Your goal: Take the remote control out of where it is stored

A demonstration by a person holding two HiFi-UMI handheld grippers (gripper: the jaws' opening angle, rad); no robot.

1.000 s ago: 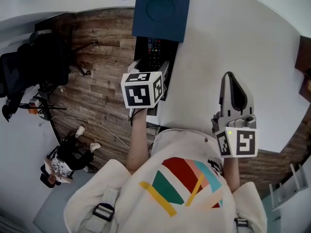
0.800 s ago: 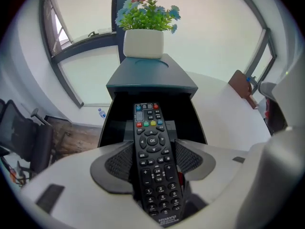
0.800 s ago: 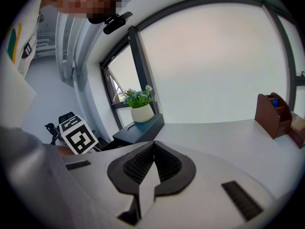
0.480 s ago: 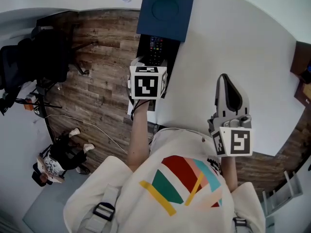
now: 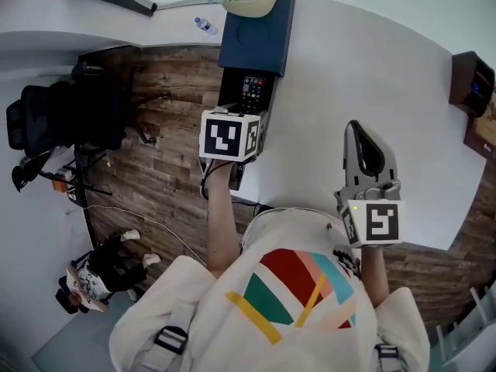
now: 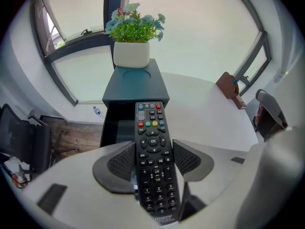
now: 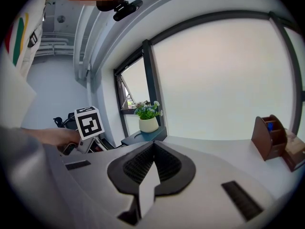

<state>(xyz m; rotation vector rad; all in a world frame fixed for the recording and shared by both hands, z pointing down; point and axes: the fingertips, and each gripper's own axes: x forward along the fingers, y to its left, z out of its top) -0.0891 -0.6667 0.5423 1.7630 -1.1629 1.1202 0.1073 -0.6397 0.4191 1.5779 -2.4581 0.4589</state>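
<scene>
Having just been closing, the jaws of the left gripper (image 6: 153, 149) are clamped on the remote control (image 6: 150, 123), now lifted just above the cabinet (image 6: 135, 82)'s open drawer (image 6: 116, 125), so removal is judged nearly done; the jaws of the right gripper (image 7: 153, 151) are pressed together, empty.

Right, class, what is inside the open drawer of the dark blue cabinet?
The drawer shows only a dark, bare-looking interior on its left. The remote control, clamped in the left gripper, covers the rest, so anything lying there cannot be seen.

Bright daylight from window (image 7: 224, 80); fisheye warp, dark corners.
</scene>
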